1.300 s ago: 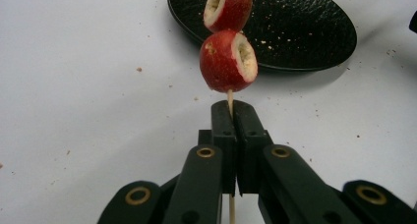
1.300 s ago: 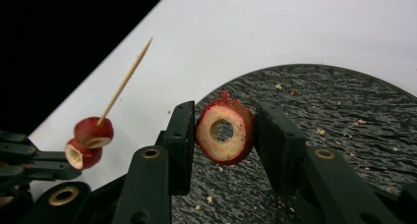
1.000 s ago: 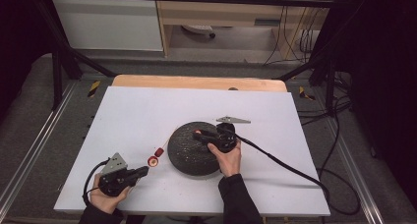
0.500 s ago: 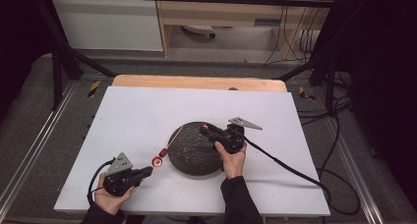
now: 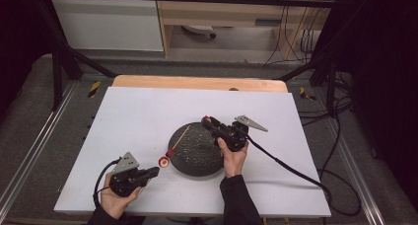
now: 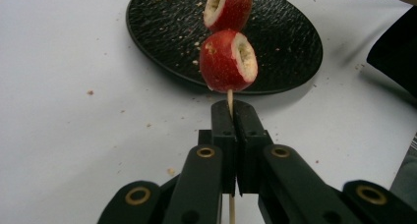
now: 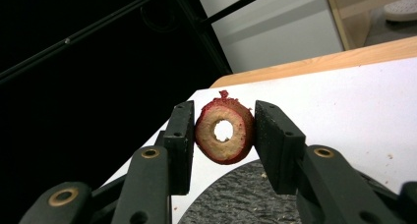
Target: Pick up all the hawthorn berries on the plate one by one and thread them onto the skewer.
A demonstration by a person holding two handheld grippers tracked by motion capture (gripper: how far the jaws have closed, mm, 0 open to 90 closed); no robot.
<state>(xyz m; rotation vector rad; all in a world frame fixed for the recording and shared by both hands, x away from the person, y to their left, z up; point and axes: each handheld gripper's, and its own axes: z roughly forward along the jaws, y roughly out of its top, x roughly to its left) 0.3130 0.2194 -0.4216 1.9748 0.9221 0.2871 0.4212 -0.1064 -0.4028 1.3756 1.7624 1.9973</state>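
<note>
At the lower left of the high view, the left gripper [image 5: 154,171] lies low over the white surface [image 5: 133,111], its jaws clamped on the bare end of a thin wooden skewer [image 6: 229,97]. In the left gripper view the skewer rises from between the closed jaws and carries two red, cored fruit pieces, the lower fruit piece [image 6: 228,61] just above the jaw tips and the upper fruit piece [image 6: 227,7] at the top edge of the frame.

Behind them, at the middle of the high view, sits the black textured plate [image 5: 197,151], strewn with crumbs.

At the plate's upper right rim, the right gripper [image 5: 207,122] holds a third piece off the skewer: in the right gripper view its jaws press on either side of a cored fruit ring [image 7: 224,131], its hole facing the camera, lifted above the plate.

The step in hand looks like stripping fruit from the skewer, one piece freed. The next move likely calls for lowering the ring onto the plate, parting the right jaws, then returning for the next piece while the left hand steadies the stick.
</note>
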